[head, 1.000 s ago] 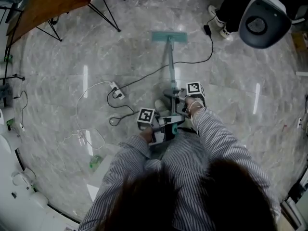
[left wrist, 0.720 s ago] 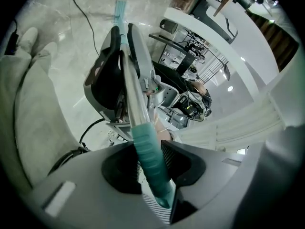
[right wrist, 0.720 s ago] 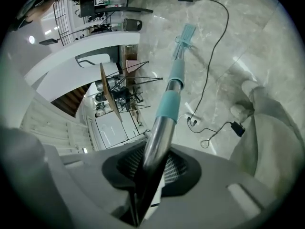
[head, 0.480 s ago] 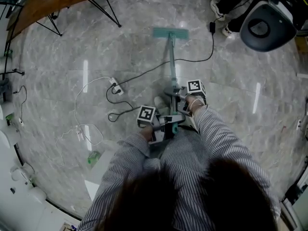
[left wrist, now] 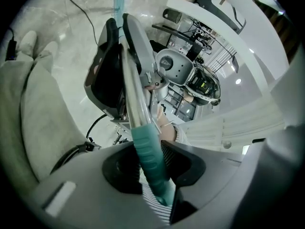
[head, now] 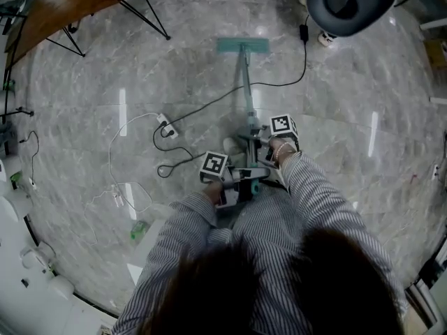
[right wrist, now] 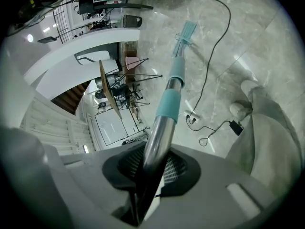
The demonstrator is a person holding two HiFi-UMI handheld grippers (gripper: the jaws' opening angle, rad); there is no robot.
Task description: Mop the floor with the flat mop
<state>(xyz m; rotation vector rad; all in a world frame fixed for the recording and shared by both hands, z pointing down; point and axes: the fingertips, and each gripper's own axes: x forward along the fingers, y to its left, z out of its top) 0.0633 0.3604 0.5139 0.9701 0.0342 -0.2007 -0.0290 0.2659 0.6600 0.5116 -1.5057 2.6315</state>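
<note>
From where I stand, the person has the flat mop (head: 246, 82) out in front in a two-handed hold. The left hand-held gripper (head: 239, 181) sits nearest the body, its jaws clamped on the teal grip (left wrist: 150, 159) at the top end of the handle. The right hand-held gripper (head: 253, 137) is a little further down, jaws closed tight round the bare steel pole (right wrist: 155, 144). The mop head (head: 242, 45) lies flat on the grey marble floor (head: 349, 124), well ahead of the person's feet and square to the pole. The pole slopes down to it over a black cable (head: 286, 86) that runs across the floor to a white power strip (head: 166, 127). A wooden bench (head: 63, 2) on thin black legs stands off to the far left. As for progress, I'd say the mopping is under way, with the mop pushed out to about full reach. The stone shines all over from the lights, so I can't pick out a wet track or say which patches have been covered. To my eye most of the open floor on either side is left to do, and that cable and strip lie right in the mop's lane.
</note>
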